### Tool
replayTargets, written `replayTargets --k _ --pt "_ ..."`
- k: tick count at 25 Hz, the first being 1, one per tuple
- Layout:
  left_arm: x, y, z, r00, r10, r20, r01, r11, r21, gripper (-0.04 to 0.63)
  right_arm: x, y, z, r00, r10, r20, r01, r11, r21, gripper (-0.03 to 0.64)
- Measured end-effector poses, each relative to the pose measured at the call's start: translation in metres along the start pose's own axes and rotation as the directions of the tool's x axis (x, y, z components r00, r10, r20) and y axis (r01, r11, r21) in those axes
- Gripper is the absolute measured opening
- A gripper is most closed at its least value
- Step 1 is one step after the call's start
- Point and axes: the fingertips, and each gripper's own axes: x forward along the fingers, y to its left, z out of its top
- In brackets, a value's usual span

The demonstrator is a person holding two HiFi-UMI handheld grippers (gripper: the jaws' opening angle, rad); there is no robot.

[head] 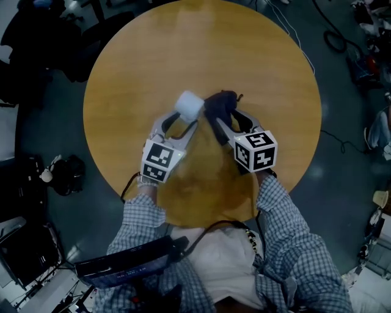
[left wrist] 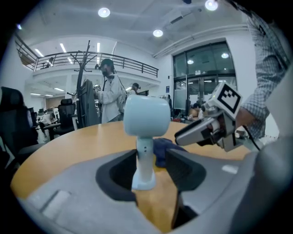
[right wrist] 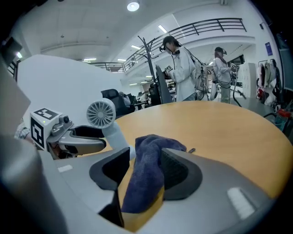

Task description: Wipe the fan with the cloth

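Left gripper view: the left gripper (left wrist: 149, 167) jaws stand wide. The small white fan (left wrist: 145, 119) stands upright between them on the round wooden table (left wrist: 68, 144), its stem unclamped. Right gripper view: the right gripper (right wrist: 144, 167) jaws stand wide, with the dark blue cloth (right wrist: 145, 180) draped loosely between them, just beside the fan.

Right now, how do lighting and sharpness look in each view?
Head view: dim, bluish, the fan head washed out pale. Left gripper view: fisheye curve, ceiling lights glaring, foreground slightly soft. Right gripper view: same curve, cloth texture fairly clear.
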Motion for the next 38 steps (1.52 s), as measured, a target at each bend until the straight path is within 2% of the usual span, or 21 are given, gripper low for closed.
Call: replayTargets --k 4,9,12,18,21,27,33,38 --pt "-0.030 -0.004 0.008 0.998 0.052 0.043 -0.051 0.999 -0.012 0.097 -0.024 0.007 0.009 0.999 -0.030 0.044 0.031 0.999 -0.012 0.123" --pt "-0.060 -0.017 0.021 0.994 0.080 0.078 -0.081 0.997 0.001 0.039 -0.053 0.029 0.011 0.996 -0.038 0.085 0.039 0.999 -0.010 0.070" --pt "-0.077 -0.023 0.030 0.990 0.095 0.105 -0.093 0.995 -0.025 -0.001 -0.070 0.039 0.017 0.992 -0.054 0.115 0.055 0.999 0.002 0.004" --pt "-0.117 -0.055 0.047 0.991 0.064 0.118 -0.059 0.997 -0.045 0.000 -0.112 0.080 0.027 0.990 -0.029 0.138 0.030 1.000 -0.001 0.003" --pt "-0.115 -0.065 0.042 0.993 0.044 0.111 -0.039 0.998 -0.044 0.000 -0.116 0.080 0.018 0.993 -0.020 0.115 0.023 0.999 -0.025 0.003" --pt "-0.110 -0.064 0.037 0.989 0.077 0.124 -0.070 0.996 -0.058 -0.002 -0.109 0.078 0.005 0.993 0.002 0.115 0.000 1.000 -0.014 0.003" --pt "-0.111 -0.067 0.036 0.986 0.098 0.136 -0.088 0.993 -0.076 -0.002 -0.102 0.088 0.004 0.994 0.041 0.098 -0.036 0.998 -0.048 0.003" --pt "-0.109 -0.071 0.032 0.988 0.080 0.129 -0.069 0.994 -0.089 -0.002 -0.101 0.090 0.003 0.995 0.050 0.092 -0.045 0.997 -0.057 0.003"
